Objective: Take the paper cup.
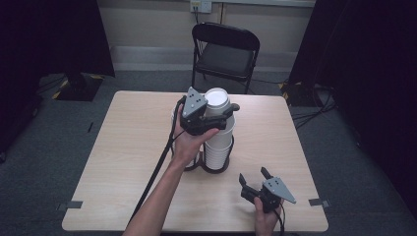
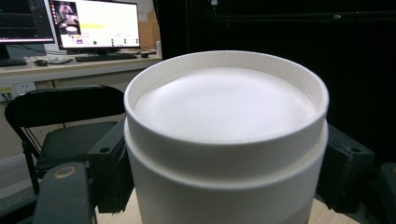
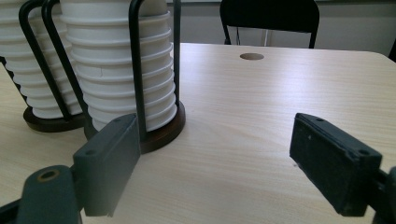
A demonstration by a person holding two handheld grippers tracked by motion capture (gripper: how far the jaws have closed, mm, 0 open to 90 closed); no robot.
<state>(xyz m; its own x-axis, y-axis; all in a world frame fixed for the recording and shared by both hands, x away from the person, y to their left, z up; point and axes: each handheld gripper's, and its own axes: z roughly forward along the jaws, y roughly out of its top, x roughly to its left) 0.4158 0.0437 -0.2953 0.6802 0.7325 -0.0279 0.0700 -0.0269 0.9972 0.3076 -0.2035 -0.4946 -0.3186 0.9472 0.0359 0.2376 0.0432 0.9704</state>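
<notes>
Two stacks of white ribbed paper cups (image 3: 123,74) in black wire holders on round dark bases, frame centre on a pale wood table (image 1: 123,162). Left gripper (image 1: 227,117) clamps the top cup (image 1: 217,101); right gripper (image 1: 255,176) gapes, lower right.

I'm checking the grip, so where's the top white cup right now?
In the high view the top white cup sits mid-table atop the right cup stack, clamped by the left gripper, in front of the black chair.

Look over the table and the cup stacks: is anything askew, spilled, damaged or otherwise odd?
Nothing stands out. The left gripper grips the top cup of an even stack in its rack. The right gripper waits open over the table. No spill or damage shows.
</notes>
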